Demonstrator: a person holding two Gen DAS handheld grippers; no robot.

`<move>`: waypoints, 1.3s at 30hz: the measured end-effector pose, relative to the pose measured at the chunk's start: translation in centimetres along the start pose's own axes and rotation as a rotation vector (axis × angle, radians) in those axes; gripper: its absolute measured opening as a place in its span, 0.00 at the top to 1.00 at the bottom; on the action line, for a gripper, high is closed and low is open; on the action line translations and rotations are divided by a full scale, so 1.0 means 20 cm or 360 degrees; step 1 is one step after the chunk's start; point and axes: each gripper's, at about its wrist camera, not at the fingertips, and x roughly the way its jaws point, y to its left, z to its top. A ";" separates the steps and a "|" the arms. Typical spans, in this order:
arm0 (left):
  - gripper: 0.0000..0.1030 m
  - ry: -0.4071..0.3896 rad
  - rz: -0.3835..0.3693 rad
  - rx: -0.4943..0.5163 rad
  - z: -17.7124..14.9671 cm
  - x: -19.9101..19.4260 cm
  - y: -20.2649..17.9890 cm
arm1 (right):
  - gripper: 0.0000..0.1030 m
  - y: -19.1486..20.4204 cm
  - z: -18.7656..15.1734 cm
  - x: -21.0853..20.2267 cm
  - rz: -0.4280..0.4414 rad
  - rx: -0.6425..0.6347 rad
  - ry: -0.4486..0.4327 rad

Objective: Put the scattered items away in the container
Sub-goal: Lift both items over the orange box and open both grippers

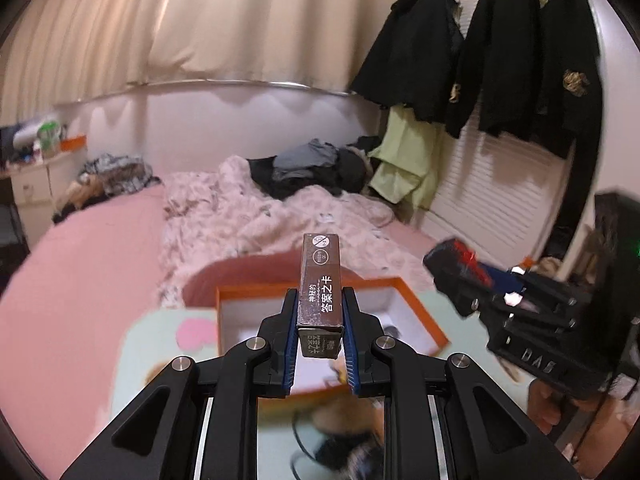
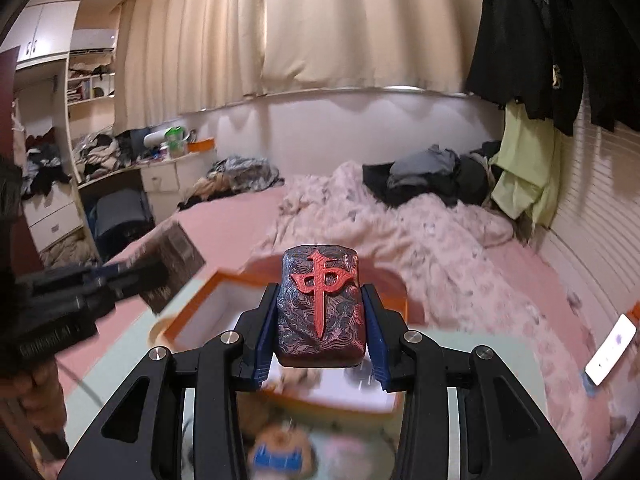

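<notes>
orange-rimmed container (image 1: 420,312) sitting open on the pale mat atop the pink bed (image 1: 80,280), lying just ahead of and below both tools, white floor showing inside. left tool (image 1: 320,320) pinching a slim brown card box (image 1: 320,280) by its long sides, blue pads pressing flat against it, long axis of the box running straight out along the fingers and pointing over the container's middle. right tool (image 2: 320,312) clamping a dark marbled block (image 2: 320,308) with a raised red character on its top face, pads hugging both flanks, block's length also running forward along the fingers. in the right wrist view, container's open mouth (image 2: 224,304) showing mostly to the left of and beneath the block, its near rim passing under the tool. both loads hanging clear above the rim, touching nothing but the pads. neither hand clearly nearer, judging from the two views; left one looking slightly better centred over the opening, right one seeming to need a small shift toward the left. tools close beside one another, each appearing at the edge of the other's view, so lowering together risking a knock between them. blurred small items lying on the mat nearer the cameras, not yet tidied, too smeared to name. white phone (image 2: 612,348) resting on the bed, well off to the right.
</notes>
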 end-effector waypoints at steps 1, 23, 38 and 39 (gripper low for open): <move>0.82 0.0017 0.0000 -0.0005 0.00 0.04 0.01 | 0.60 0.00 0.02 0.04 -0.0004 -0.0002 0.0023; 0.06 -0.0118 0.0112 -0.0022 -0.05 0.08 0.06 | 0.22 -0.09 -0.02 0.19 -0.0035 0.0200 0.0075; 0.05 -0.0150 0.0059 0.0010 -0.11 -0.17 0.05 | 0.22 -0.14 -0.01 0.00 0.0183 0.0333 0.0052; 0.04 -0.0150 0.0047 0.0011 -0.15 -0.21 0.05 | 0.22 -0.14 -0.05 -0.05 0.0191 0.0329 0.0054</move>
